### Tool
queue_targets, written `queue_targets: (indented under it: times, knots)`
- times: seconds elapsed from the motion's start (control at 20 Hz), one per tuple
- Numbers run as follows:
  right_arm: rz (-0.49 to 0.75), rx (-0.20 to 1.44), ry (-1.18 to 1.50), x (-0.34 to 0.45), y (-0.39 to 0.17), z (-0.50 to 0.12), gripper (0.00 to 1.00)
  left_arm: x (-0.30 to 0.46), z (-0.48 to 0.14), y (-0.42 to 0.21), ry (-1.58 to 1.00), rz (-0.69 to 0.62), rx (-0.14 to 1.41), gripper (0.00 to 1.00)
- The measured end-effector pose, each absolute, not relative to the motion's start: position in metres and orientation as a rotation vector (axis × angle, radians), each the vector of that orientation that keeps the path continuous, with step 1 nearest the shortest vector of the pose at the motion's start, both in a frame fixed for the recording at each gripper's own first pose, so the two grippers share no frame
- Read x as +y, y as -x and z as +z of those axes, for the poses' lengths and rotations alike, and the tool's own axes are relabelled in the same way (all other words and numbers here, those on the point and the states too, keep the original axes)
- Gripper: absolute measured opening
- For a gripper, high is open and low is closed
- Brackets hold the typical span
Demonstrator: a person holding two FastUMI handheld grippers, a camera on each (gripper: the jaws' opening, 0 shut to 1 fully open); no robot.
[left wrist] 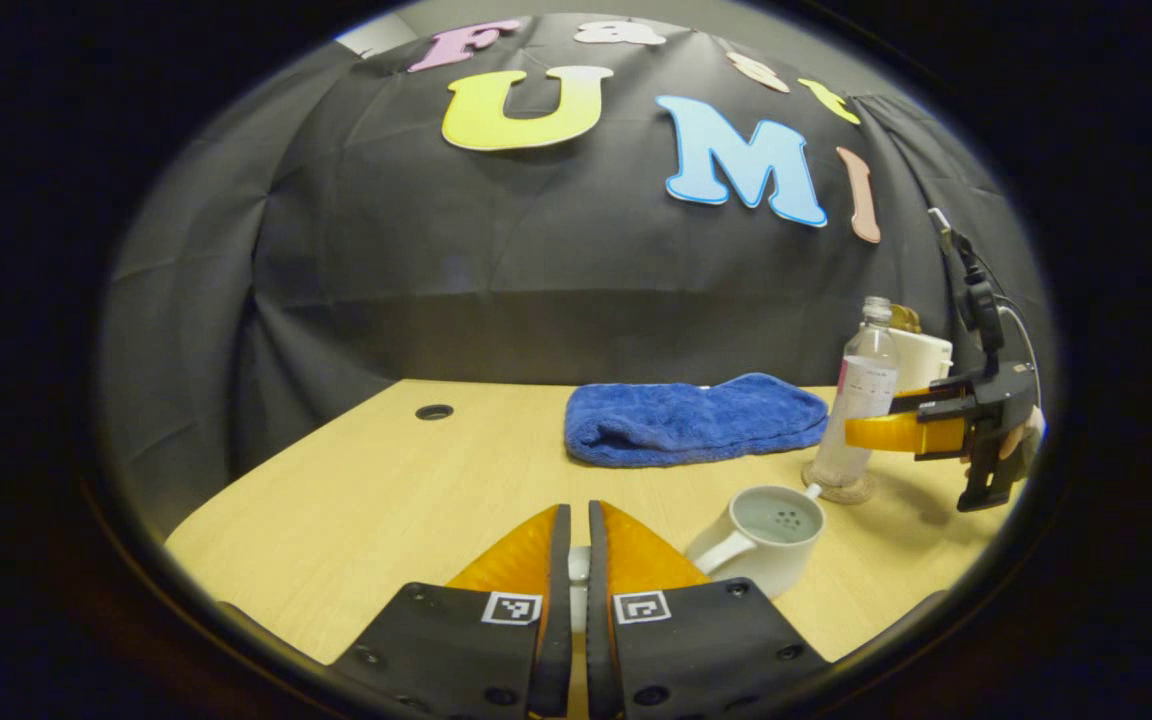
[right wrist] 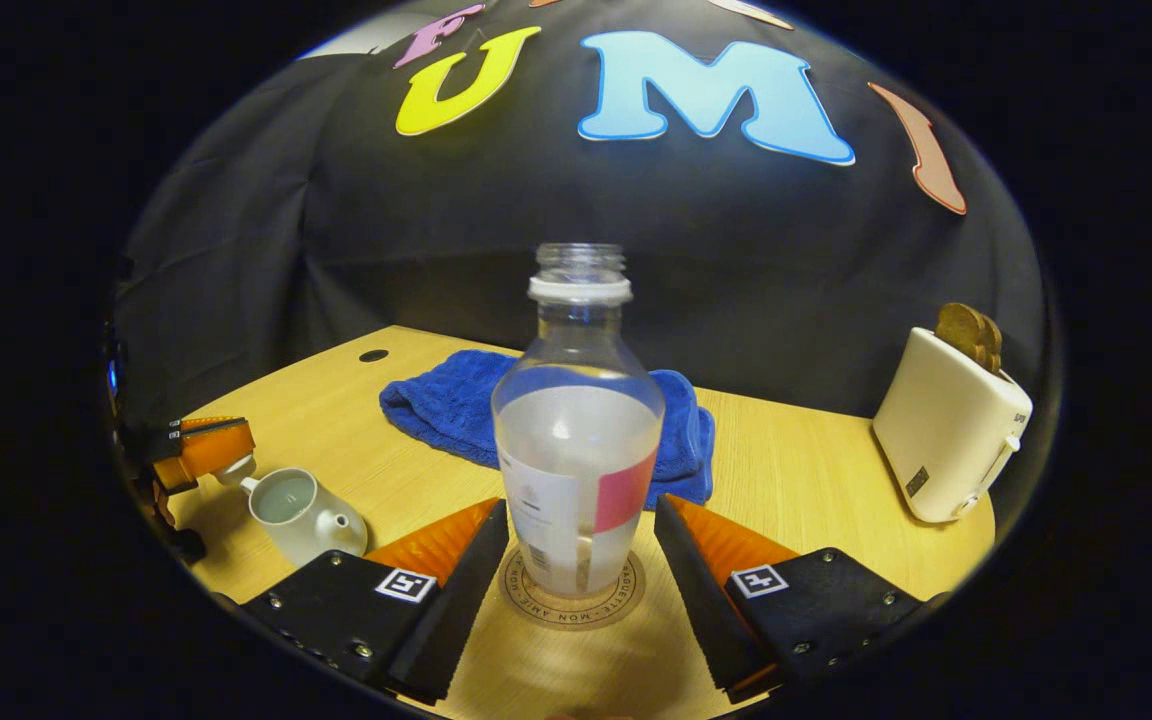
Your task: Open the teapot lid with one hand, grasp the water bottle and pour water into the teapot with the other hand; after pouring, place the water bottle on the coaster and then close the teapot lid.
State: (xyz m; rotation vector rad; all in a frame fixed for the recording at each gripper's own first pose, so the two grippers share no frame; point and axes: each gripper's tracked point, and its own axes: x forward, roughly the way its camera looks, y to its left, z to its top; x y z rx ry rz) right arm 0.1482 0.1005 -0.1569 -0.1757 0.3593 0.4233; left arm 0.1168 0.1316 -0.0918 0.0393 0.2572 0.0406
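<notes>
Now the water bottle (right wrist: 578, 440) stood on the coaster (right wrist: 573, 596) near the tabletop's right edge between the right gripper's (right wrist: 576, 570) spread fingers, while the left gripper (left wrist: 576, 570) pinched the lid (left wrist: 578, 566) and might drop it closing the teapot (left wrist: 771, 535).

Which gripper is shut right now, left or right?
The left gripper: its jaws are pressed nearly together on a small pale piece. The right gripper stands wide open around the water bottle, not touching it.

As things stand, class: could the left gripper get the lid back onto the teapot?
Probably yes. The left gripper holds what looks like the lid, and the teapot sits open beside it, with nothing between them.
</notes>
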Motion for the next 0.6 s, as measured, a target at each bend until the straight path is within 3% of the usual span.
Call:
queue_targets:
  times: [0.6]
  knots:
    - [0.430, 0.299, 0.144, 0.100, -0.098, -0.139, 0.92, 0.094, -0.067, -0.117, -0.057, -0.068, 0.196, 0.13]
